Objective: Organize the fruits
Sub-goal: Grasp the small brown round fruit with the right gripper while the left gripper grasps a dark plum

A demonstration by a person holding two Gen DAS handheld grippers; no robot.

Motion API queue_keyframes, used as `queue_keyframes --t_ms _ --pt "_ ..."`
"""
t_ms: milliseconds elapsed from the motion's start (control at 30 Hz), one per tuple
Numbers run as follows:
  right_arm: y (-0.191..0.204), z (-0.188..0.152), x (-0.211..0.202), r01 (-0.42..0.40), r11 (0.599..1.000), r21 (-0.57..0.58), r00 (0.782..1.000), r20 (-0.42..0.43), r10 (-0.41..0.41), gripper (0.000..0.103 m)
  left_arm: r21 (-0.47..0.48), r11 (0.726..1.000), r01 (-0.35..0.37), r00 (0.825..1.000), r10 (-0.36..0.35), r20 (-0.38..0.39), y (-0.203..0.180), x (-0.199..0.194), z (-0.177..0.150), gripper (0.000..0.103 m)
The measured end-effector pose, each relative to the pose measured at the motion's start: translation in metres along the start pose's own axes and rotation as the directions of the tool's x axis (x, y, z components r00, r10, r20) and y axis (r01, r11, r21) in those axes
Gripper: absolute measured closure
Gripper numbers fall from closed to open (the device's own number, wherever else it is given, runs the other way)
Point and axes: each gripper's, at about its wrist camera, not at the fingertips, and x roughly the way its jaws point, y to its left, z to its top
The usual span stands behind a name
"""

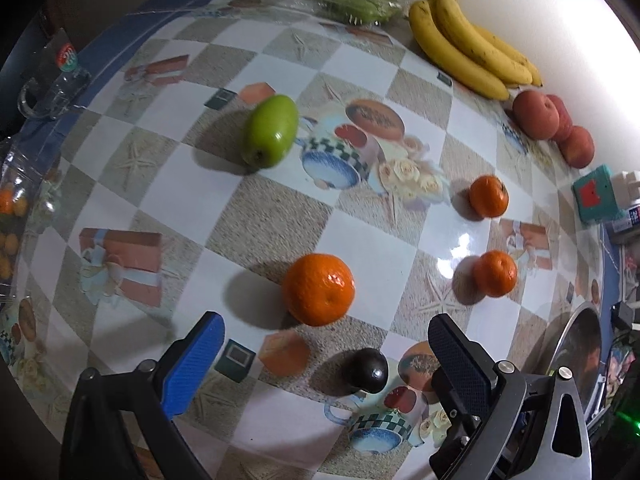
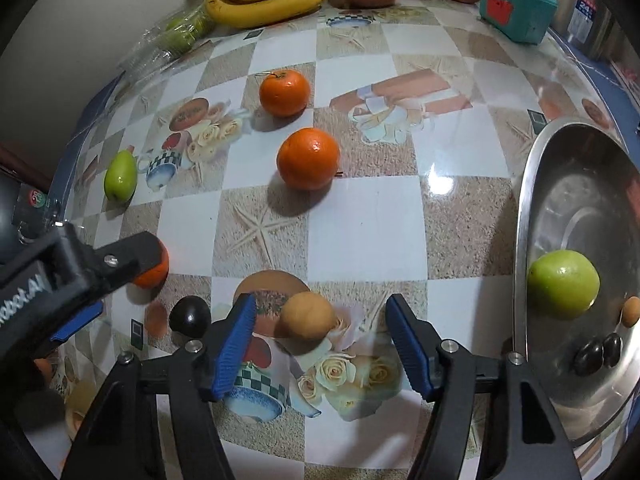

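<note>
Right gripper point(image 2: 320, 340) over a checked tablecloth point(image 2: 360, 220), jaws half-spread either side of a small tan fruit point(image 2: 306, 315), pads clear of it. Left gripper point(image 1: 324, 344) gaping above a dark plum point(image 1: 367, 370), beside an orange point(image 1: 318, 289). Green fruit point(image 2: 563, 284) already in the steel bowl point(image 2: 524, 200).

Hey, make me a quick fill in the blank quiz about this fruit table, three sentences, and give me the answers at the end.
1. The metal bowl holds a round ____ fruit beside two small dark ones.
2. Between the right gripper fingers lies a small ____ fruit.
3. The bananas lie next to a group of ____ peaches.

Answers: green; tan; three
</note>
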Motion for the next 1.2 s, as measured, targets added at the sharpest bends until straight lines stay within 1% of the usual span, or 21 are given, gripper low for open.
queue_keyframes --t_ms 33,67,133,300,333,467,533,633,700,767,833,933,1033,1100,1200 --pt "0.001 0.000 0.000 -0.002 1.000 -0.009 1.000 -0.001 0.002 0.044 -0.002 1.000 0.003 1.000 -0.003 -0.007 0.000 0.001 0.000 0.000" --pt "0.003 -0.001 0.000 -0.009 1.000 -0.016 1.000 0.000 0.009 0.048 -0.005 1.000 0.007 1.000 -0.007 -0.014 0.000 0.003 -0.001 0.000" --pt "0.004 -0.001 0.000 -0.012 1.000 -0.017 1.000 0.003 0.013 0.064 -0.010 1.000 -0.001 1.000 0.000 -0.029 0.000 0.005 -0.001 0.000" --pt "0.005 0.000 0.001 -0.036 0.999 -0.021 0.999 -0.001 0.036 0.074 -0.029 0.999 0.027 0.998 -0.029 -0.052 0.001 0.008 -0.002 0.002" --pt "0.005 0.000 0.001 -0.039 0.999 -0.020 0.999 0.000 0.039 0.074 -0.027 0.999 0.031 0.998 -0.032 -0.053 0.000 0.007 -0.002 0.002" --pt "0.007 0.000 0.002 -0.067 0.998 -0.018 0.998 -0.006 0.067 0.074 -0.015 0.999 0.035 0.998 -0.036 -0.057 -0.002 0.006 -0.003 0.012" --pt "0.007 0.001 0.001 -0.080 0.997 -0.009 0.997 -0.005 0.080 0.074 -0.017 0.999 0.039 0.997 -0.040 -0.063 -0.003 0.007 -0.004 0.015" --pt "0.001 0.000 -0.005 -0.072 0.997 0.003 0.997 0.006 0.072 0.074 -0.011 0.999 0.037 0.997 -0.038 -0.071 -0.004 0.008 -0.004 0.020" --pt "-0.003 0.000 -0.010 -0.071 0.997 0.016 0.997 0.014 0.071 0.074 -0.008 0.999 0.050 0.995 -0.050 -0.083 -0.005 0.009 -0.006 0.028" --pt "-0.007 -0.001 -0.014 -0.080 0.996 0.031 0.997 0.017 0.080 0.074 -0.010 0.997 0.070 0.992 -0.071 -0.100 -0.006 0.011 -0.007 0.033" --pt "-0.010 -0.002 -0.018 -0.092 0.995 0.045 0.996 0.022 0.091 0.075 -0.005 0.997 0.074 0.991 -0.074 -0.110 -0.007 0.012 -0.008 0.040" --pt "-0.014 -0.004 -0.023 -0.098 0.994 0.056 0.995 0.029 0.097 0.075 -0.004 0.997 0.072 0.990 -0.072 -0.117 -0.009 0.015 -0.009 0.054" --pt "-0.017 -0.004 -0.026 -0.111 0.991 0.070 0.994 0.032 0.109 0.075 -0.017 0.996 0.084 0.989 -0.086 -0.124 -0.008 0.016 -0.010 0.060" --pt "-0.019 -0.004 -0.028 -0.119 0.990 0.078 0.993 0.032 0.117 0.075 -0.019 0.996 0.083 0.989 -0.085 -0.122 -0.009 0.016 -0.010 0.068" --pt "-0.022 -0.005 -0.031 -0.129 0.987 0.091 0.991 0.035 0.127 0.075 -0.030 0.995 0.092 0.988 -0.095 -0.118 -0.008 0.015 -0.011 0.072"
